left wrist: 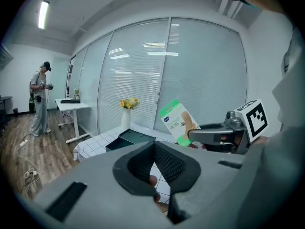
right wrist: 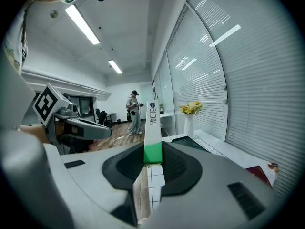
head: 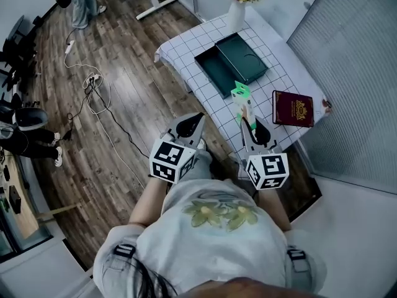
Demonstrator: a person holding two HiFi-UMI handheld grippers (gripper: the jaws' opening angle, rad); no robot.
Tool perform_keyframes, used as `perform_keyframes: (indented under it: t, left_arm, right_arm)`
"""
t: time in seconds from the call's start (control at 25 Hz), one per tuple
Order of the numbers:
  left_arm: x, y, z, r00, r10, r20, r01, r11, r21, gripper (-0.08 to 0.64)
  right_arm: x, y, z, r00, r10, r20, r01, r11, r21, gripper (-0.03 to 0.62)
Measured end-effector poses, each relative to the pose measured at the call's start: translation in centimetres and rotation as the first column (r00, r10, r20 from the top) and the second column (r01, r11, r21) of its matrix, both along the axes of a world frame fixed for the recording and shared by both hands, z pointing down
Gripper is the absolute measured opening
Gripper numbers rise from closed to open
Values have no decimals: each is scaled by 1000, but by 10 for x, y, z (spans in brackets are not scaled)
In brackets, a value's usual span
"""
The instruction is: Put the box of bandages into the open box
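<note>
Closest in the head view, the person's pale shirt with a leaf print fills the lower frame, and both tools are held out just past it at the near end of the worktop (head: 186, 48), which is covered by a white cloth with a dark grid. The left hand-held gripper (head: 195, 120) hangs over the wooden floor just off the near corner of the cloth; in the left gripper view (left wrist: 153, 146) its dark ribbed pads meet at the tips and nothing sits between them. The right hand-held gripper (head: 247, 119) is beside it, over the cloth, and it is clamped on the lower, green end of the box of bandages (head: 240, 95). The right gripper view (right wrist: 152, 154) shows that narrow white-and-green carton (right wrist: 152, 127) standing upright between the pads, seen edge-on. From the left gripper view the same carton (left wrist: 179, 122) is raised in the air and tilted, clear of the cloth. A dark red book (head: 293, 108) lies flat on the cloth, to the right of the carton. Farther along the cloth, the open box (head: 215, 72) lies dark green and empty, with its lid (head: 243, 58) touching its right side. A white vase (head: 236, 15) of yellow and orange flowers stands at the far end. Farther off, a person stands on the wooden floor.
</note>
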State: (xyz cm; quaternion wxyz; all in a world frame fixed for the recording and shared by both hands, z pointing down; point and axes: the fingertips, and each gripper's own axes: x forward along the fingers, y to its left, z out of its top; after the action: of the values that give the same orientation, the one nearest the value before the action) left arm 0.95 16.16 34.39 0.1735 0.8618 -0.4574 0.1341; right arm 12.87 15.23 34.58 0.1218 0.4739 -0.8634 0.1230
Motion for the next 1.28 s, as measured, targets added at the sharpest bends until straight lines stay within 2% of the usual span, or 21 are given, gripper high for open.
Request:
perform_keyframes:
  t: [0.24, 0.68, 1.0, 1.28]
  left_arm:
    - [-17, -42, 7, 999, 36, -4, -36, 999, -21, -4]
    - [-59, -98, 15, 997, 65, -31, -66, 998, -20, -4]
    - [-59, -106, 21, 993, 110, -44, -112, 993, -29, -4]
    - [-66, -120, 25, 993, 111, -35, -112, 993, -40, -5]
  right_arm:
    - [-16, -49, -3, 999, 34, -12, -34, 999, 8, 86]
    - [-46, -98, 5, 995, 94, -31, -94, 996, 1, 86]
    - [-51, -109, 12, 992, 116, -51, -116, 993, -12, 86]
    - [-58, -125, 18, 992, 112, -51, -113, 993, -23, 86]
